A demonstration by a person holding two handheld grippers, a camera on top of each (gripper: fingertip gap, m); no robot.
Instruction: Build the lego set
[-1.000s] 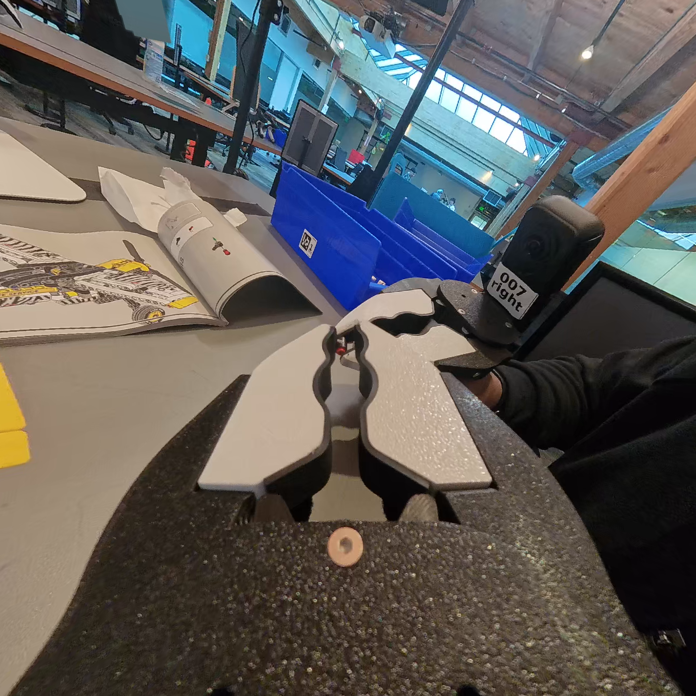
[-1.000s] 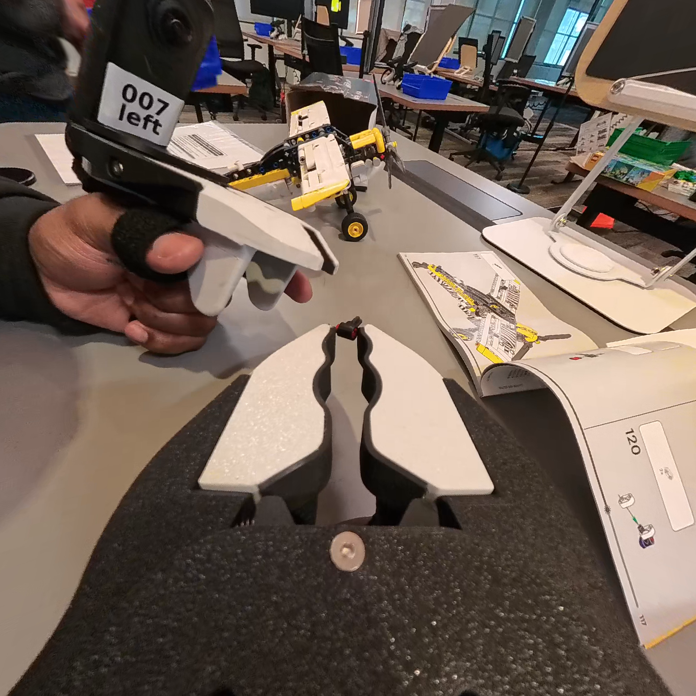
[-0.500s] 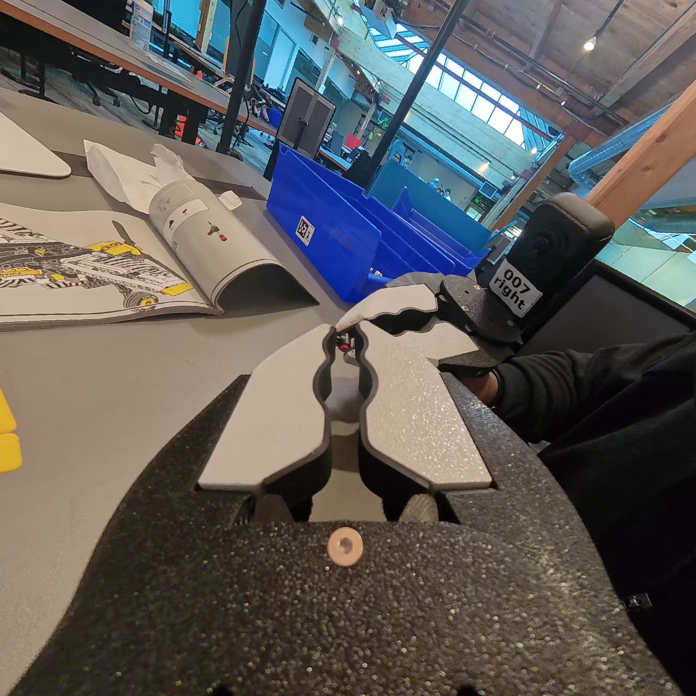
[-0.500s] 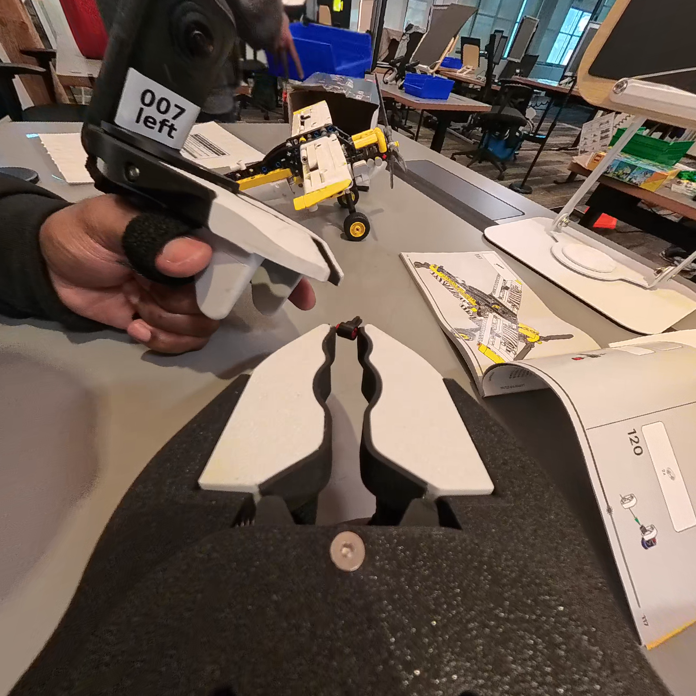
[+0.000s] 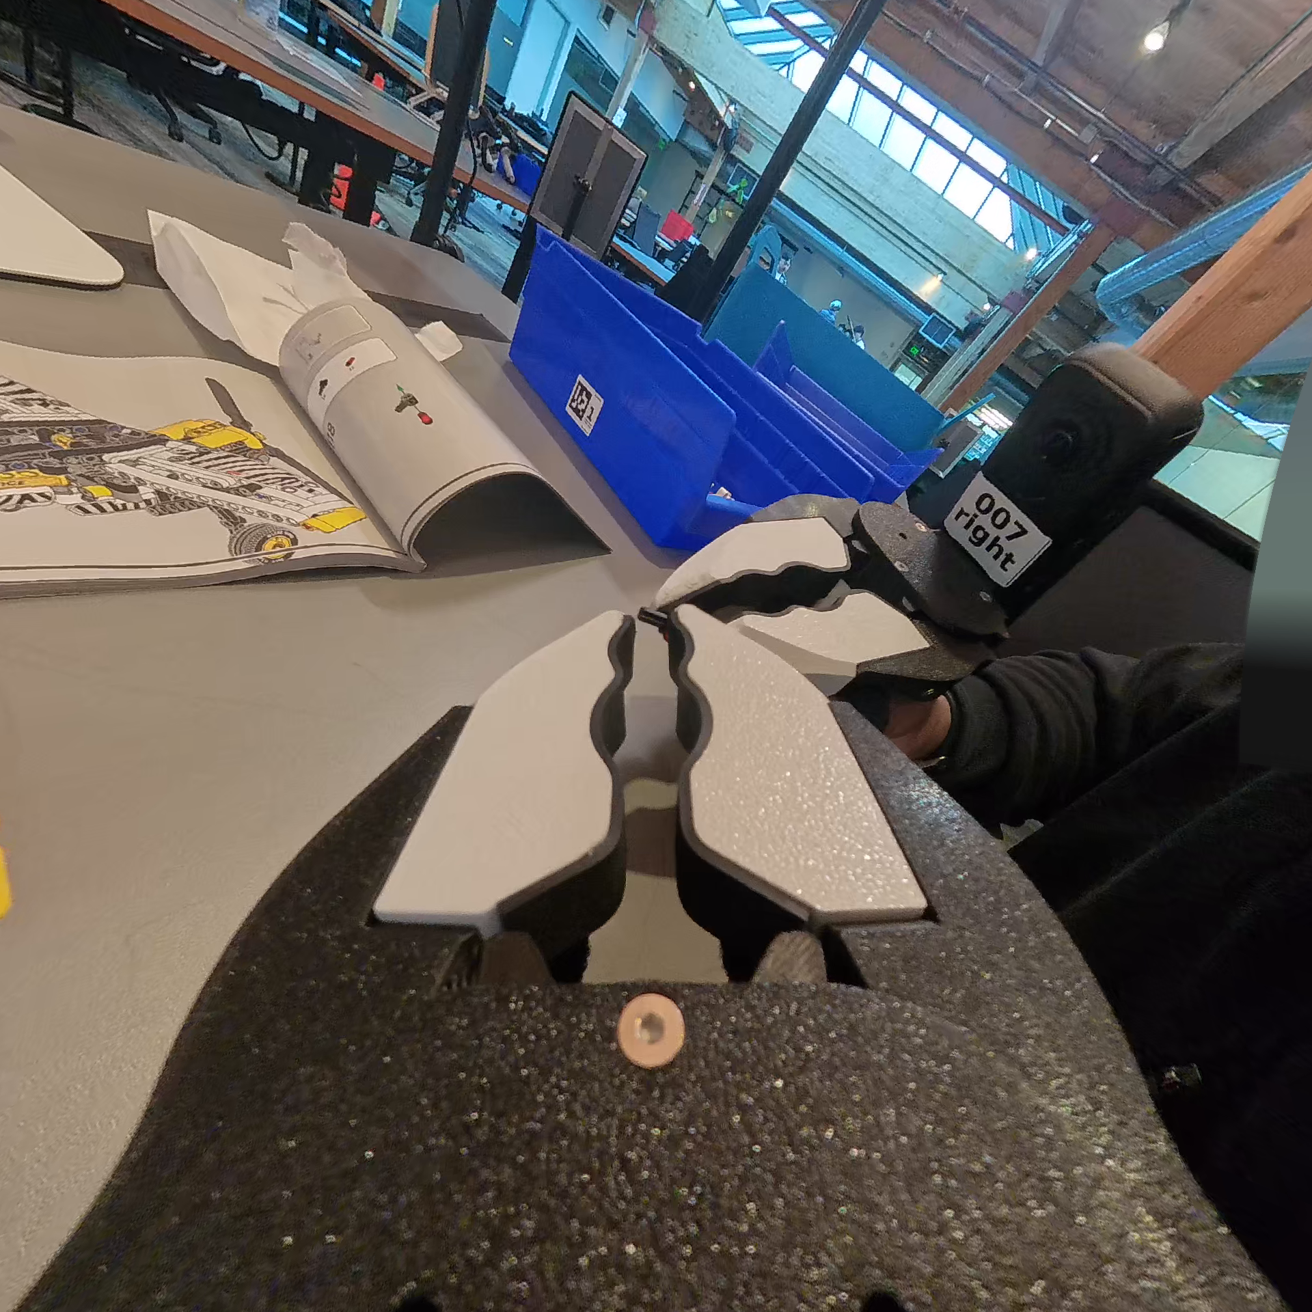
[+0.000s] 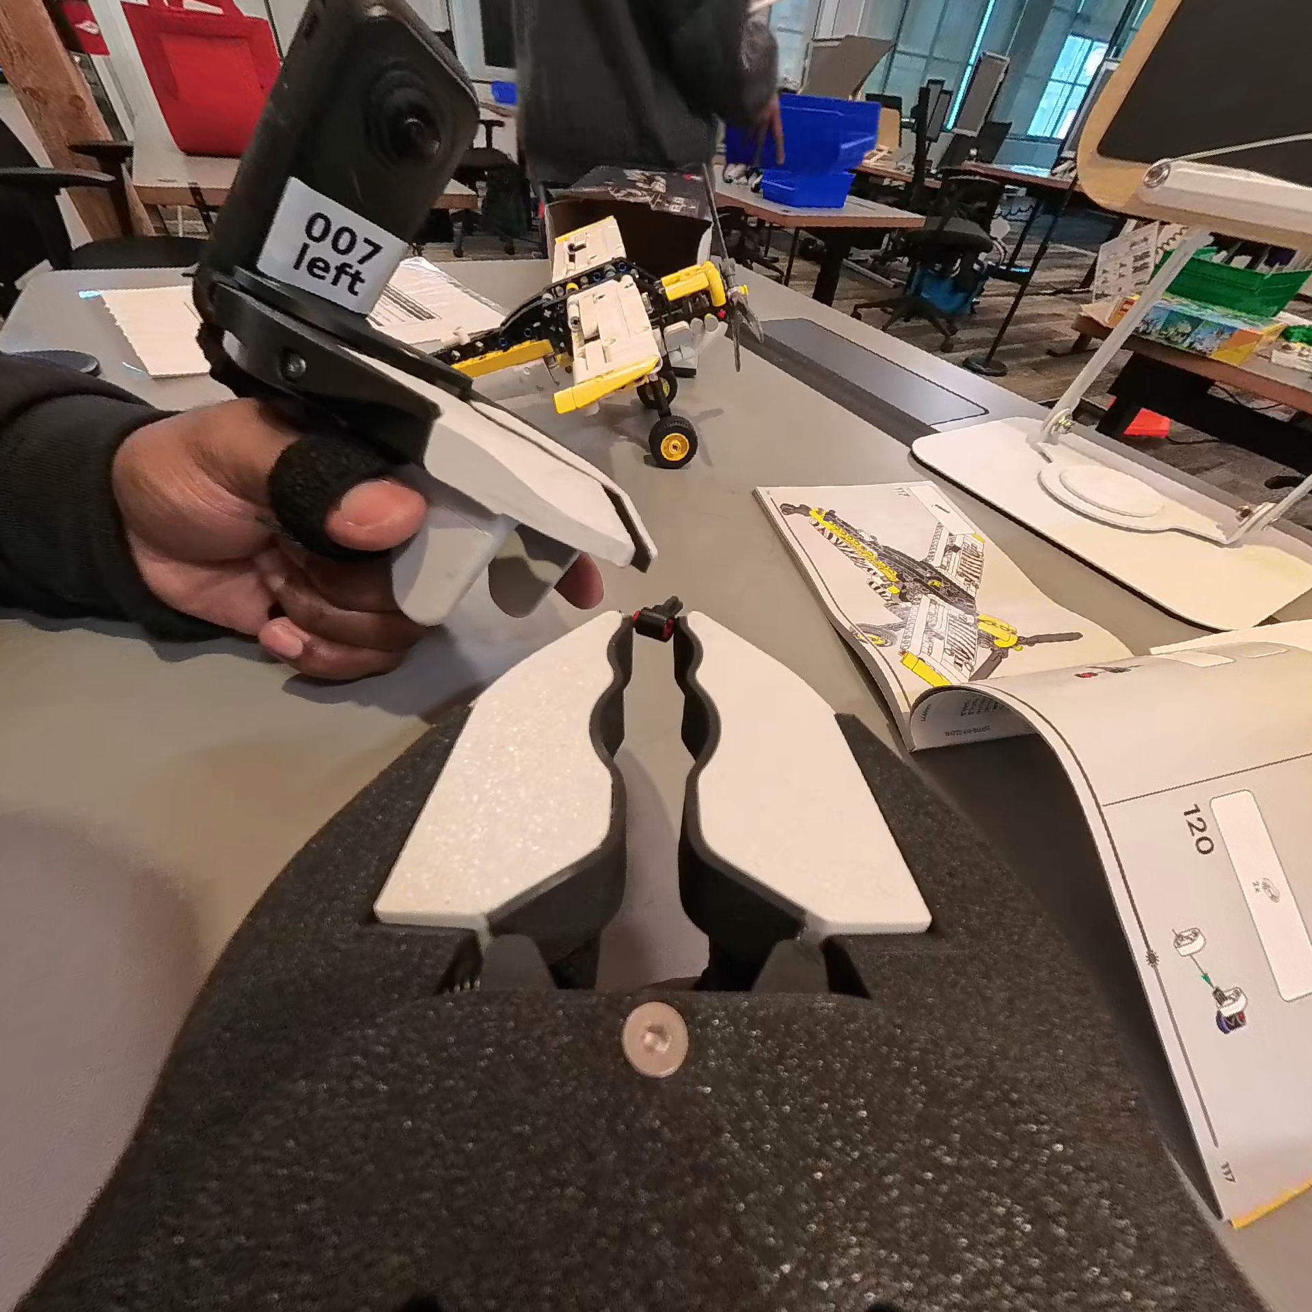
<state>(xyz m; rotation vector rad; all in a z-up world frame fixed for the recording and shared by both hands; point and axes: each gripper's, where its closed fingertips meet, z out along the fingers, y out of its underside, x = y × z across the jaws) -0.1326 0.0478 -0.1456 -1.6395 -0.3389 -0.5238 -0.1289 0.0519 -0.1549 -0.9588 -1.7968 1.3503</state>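
Right gripper [image 6: 652, 625] clamped at its tips on a small black-and-red connector piece [image 6: 654, 620], left gripper [image 6: 568, 568] just ahead-left of it with narrowly parted bare jaws, open instruction booklet [image 6: 923, 596] to its right, yellow-white toy plane [image 6: 610, 334] farther ahead.

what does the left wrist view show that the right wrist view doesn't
Only the left wrist view: the blue bins and crumpled white paper behind the booklet.

Only the right wrist view: the yellow and white brick-built plane, a white lamp base, and the left hand on its tool.

Both: the grey table, the open instruction booklet, and the right tool pinching a small black and red piece.
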